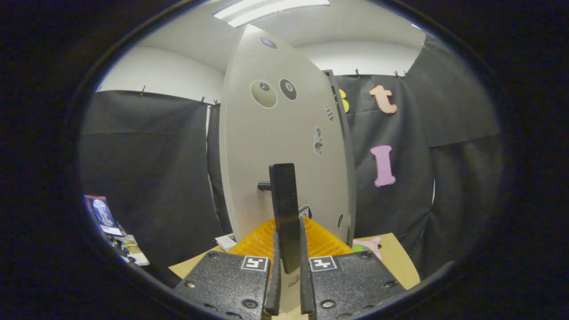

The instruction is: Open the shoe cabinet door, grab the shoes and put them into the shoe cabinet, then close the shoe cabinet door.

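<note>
The gripper (288, 249) stands with its two black fingers (274, 271) drawn narrow, one pad on each side of the black handle (284, 213) of the shoe cabinet door (275, 133); both fingers press on the handle's lower end. Each finger mount carries a small square black-and-white marker on its top face, and orange ribbed parts of the gripper show just beyond them.

The handle is an upright black bar joined to the door by a short black post on its left side. The door is a pale grey panel, upright, seen close and at an angle, bearing several round and irregular stickers (264, 94).

Below the gripper lies a tan table (398, 262). A pink and green soft object (371, 245) rests on it to the right of the fingers, and a small white card (226, 241) to their left. Farther left, a cluttered surface holds a lit screen (103, 215). Black cloth walls enclose the scene, under a white ceiling with a strip light (266, 8).
</note>
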{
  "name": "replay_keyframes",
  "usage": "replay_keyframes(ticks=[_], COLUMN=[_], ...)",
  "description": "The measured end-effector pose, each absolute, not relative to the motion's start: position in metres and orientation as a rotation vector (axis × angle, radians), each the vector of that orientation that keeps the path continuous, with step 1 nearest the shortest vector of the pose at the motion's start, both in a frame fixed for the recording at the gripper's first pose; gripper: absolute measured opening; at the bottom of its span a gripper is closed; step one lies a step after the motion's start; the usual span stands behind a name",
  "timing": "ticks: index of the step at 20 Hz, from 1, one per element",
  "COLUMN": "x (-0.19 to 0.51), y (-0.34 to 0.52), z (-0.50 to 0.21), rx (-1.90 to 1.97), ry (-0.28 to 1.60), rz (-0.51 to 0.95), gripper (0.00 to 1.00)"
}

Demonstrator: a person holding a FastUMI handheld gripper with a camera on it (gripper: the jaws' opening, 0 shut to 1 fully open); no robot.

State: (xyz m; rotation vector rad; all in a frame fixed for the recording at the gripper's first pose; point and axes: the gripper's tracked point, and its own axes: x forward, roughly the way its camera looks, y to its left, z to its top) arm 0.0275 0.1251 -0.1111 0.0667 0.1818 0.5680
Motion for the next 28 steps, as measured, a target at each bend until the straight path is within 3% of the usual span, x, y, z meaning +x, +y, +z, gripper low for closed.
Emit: replay_keyframes(ticks=[9,10,17,22,25,28], x=[0.053,0.056,0.059,0.057,0.039,0.016], y=[0.03,0.021,0.001,-0.027,-0.039,-0.044], z=[-0.099,-0.101,-0.1,-0.095,-0.089,-0.081], rx=[-0.024,-0.039,0.016,-0.06,-0.085,-0.077], ry=[0.111,0.112,0.116,0.068,0.037,0.01], rz=[0.275,0.27,0.32,0.301,0.286,0.265], gripper=[0.08,0.04,0.06,0.53,0.72,0.98])
